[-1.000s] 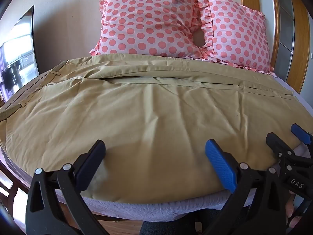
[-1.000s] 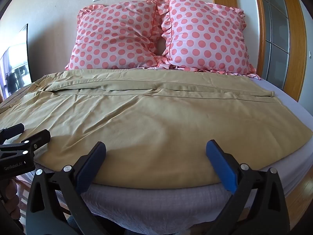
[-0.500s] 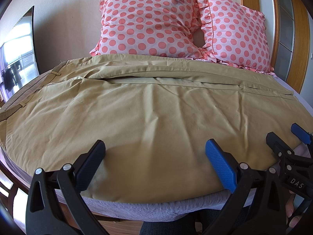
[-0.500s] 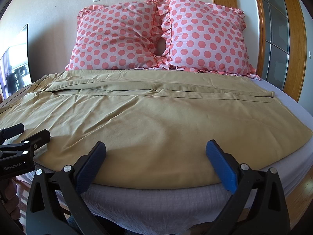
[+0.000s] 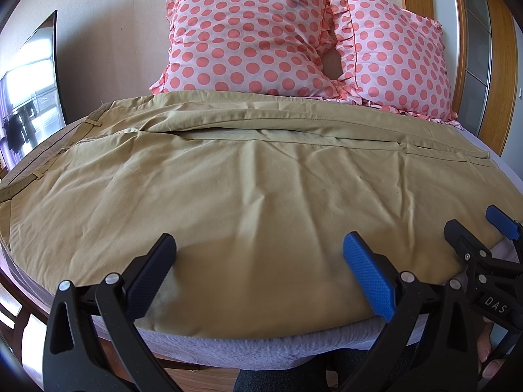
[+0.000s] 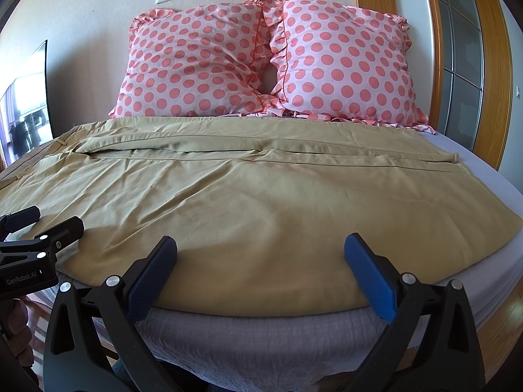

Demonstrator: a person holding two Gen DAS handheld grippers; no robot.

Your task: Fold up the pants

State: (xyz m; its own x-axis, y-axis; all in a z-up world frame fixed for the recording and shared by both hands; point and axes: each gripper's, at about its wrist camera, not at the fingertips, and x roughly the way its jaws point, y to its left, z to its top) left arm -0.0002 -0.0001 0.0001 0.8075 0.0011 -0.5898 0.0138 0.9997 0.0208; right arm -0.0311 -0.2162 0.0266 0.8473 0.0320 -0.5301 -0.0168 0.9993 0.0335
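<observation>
The pants (image 5: pixel 248 189) lie flat across the bed (image 6: pixel 268 336), in front of the pillows (image 6: pixel 261 62). My left gripper (image 5: pixel 258 271) and right gripper (image 6: pixel 260 269) are wide, empty. No fold is made yet.

Near edge of bed (image 6: pixel 261 343): open, reachable from the foot side. Pants (image 5: pixel 245 202) lie flat across the mattress, nothing on top of them; whole cloth surface free to pass over. Far side blocked by two pillows (image 6: pixel 268 62) leaning on the wall (image 6: pixel 98 16), touching the far edge of the pants. Left claw (image 5: pixel 258 271) and right claw (image 6: pixel 260 271) hover side by side, fingers spread, at the near hem; each crowds the other's inner flank. Bare sheet strip at right edge (image 6: pixel 483 176) free.
</observation>
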